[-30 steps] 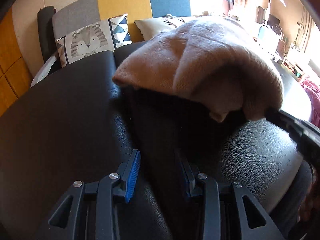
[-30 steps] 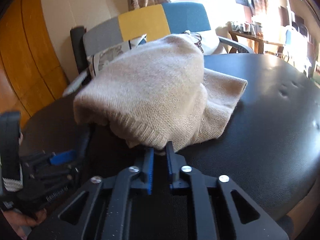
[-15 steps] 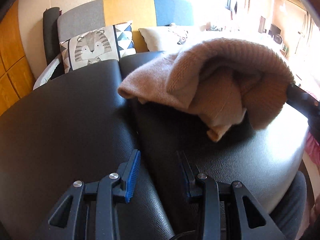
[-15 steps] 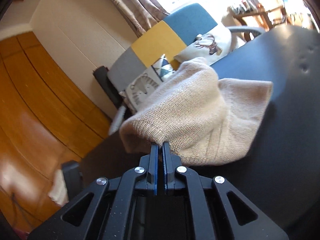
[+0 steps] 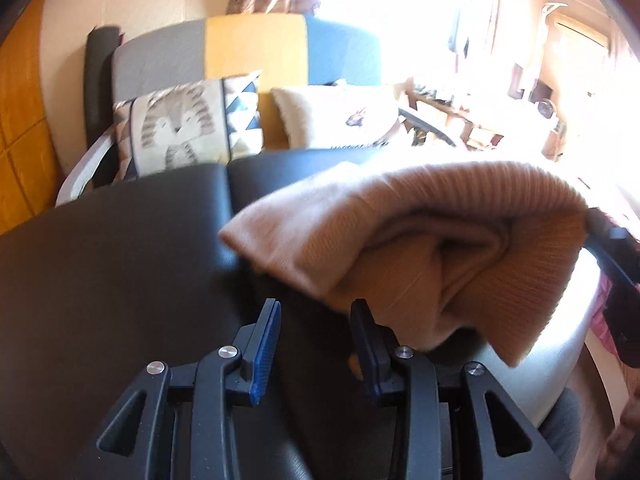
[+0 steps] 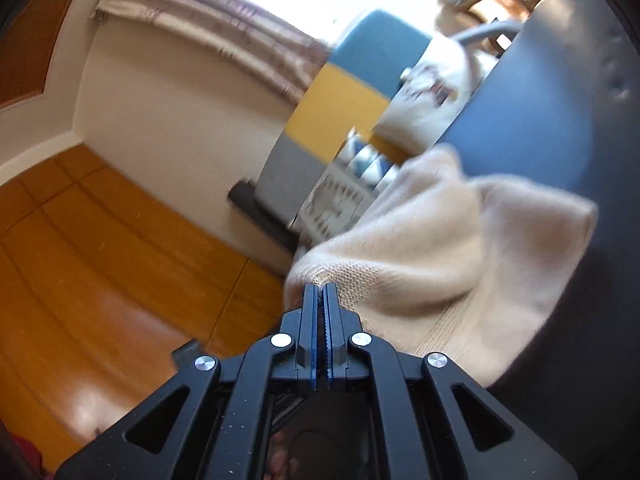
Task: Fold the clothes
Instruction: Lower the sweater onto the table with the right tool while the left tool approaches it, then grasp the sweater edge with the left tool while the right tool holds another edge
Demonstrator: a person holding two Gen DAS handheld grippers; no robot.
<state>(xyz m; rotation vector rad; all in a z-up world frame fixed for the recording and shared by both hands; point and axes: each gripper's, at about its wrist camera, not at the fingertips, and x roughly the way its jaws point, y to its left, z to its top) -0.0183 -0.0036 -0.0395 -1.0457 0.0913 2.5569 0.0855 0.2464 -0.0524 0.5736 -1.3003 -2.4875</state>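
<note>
A: Pinching the ribbed hem of the beige knit sweater [image 6: 440, 256], our right gripper [image 6: 320, 292] has its jaws clenched on a thin bite of fabric, so that one corner lifts clear while the rest trails down to the black padded surface [image 6: 520, 128]. We judge this a lifting grip, meant to carry the hem over the body of the garment for a fold.

B: And our left gripper [image 5: 316, 312]?

A: Its jaws stand parted with nothing between them; the blue ridged pads [image 5: 266, 344] face bare upholstery. In the left wrist view the sweater [image 5: 420, 248] hangs just beyond its right finger, draped and doubled, with the right gripper [image 5: 612, 256] at the far edge of the cloth. We read the left as waiting to take a second corner.

B: Materials?

A: The sweater is a soft, fuzzy knit with a ribbed band at the edge; it sags in rounded folds and is likely to stretch under a single pinch. The surface is dark grained leatherette with stitched dimples, smooth enough for cloth to slide. Behind it stand a chair in grey, yellow and blue panels [image 5: 256, 48] and a tiger-print cushion [image 5: 188, 124].
</note>
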